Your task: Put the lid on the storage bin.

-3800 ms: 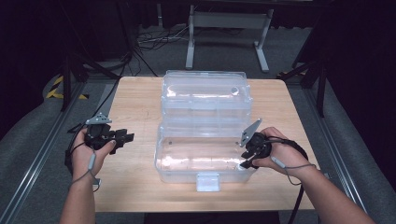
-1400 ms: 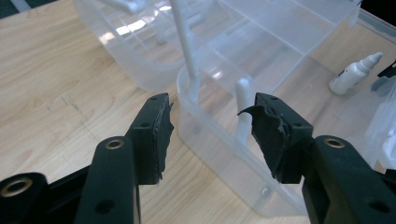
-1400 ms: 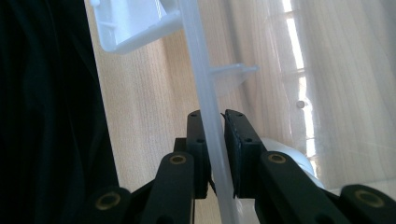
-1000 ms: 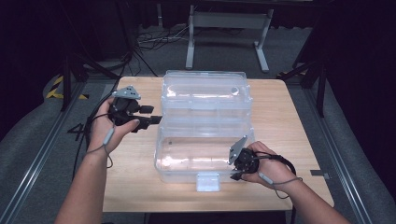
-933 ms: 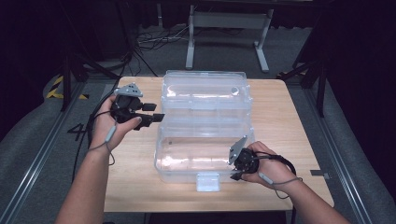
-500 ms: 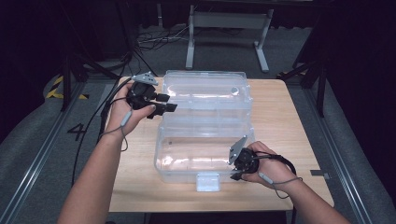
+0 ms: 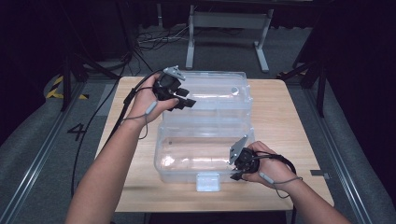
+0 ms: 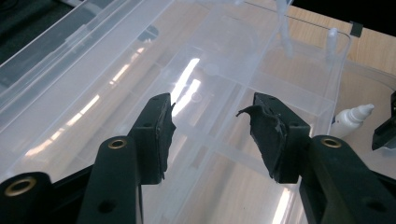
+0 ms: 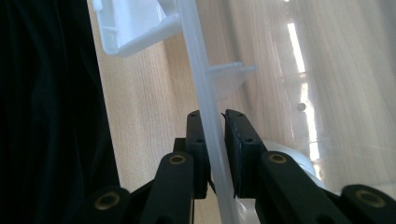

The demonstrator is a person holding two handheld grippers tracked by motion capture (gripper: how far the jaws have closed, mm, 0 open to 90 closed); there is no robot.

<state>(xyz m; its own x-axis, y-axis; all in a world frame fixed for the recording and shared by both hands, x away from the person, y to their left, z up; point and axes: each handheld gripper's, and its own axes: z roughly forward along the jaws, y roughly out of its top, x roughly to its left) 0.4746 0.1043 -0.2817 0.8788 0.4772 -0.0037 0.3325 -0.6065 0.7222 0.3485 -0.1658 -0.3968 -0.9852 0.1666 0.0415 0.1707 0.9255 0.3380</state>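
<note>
Dark room, grey floor, cables and a metal stand beyond the far edge of the wooden table.

The thing in hand is a clear plastic case, open flat: base near the table's front edge, lid hinged away toward the far edge. I judge it light and hollow, stiff along its rims and dividers but thin enough in the panels to flex, smooth and slippery under rubber pads, and liable to crack if pinched hard. Best hold is on a rim or wall edge, not a flat panel.

My right gripper is at the base's right front corner. Its jaws are narrow and clamped on the base's thin wall, pads on either side. My left gripper hovers over the lid's left end, jaws at medium width with nothing between them; they have just been closing a little.

The high view gives the overall layout and the white latch at the front. The right gripper view confirms the pinch on the wall. The left gripper view shows the lid's moulded ribs, plus a small white dropper bottle lying in the base.
</note>
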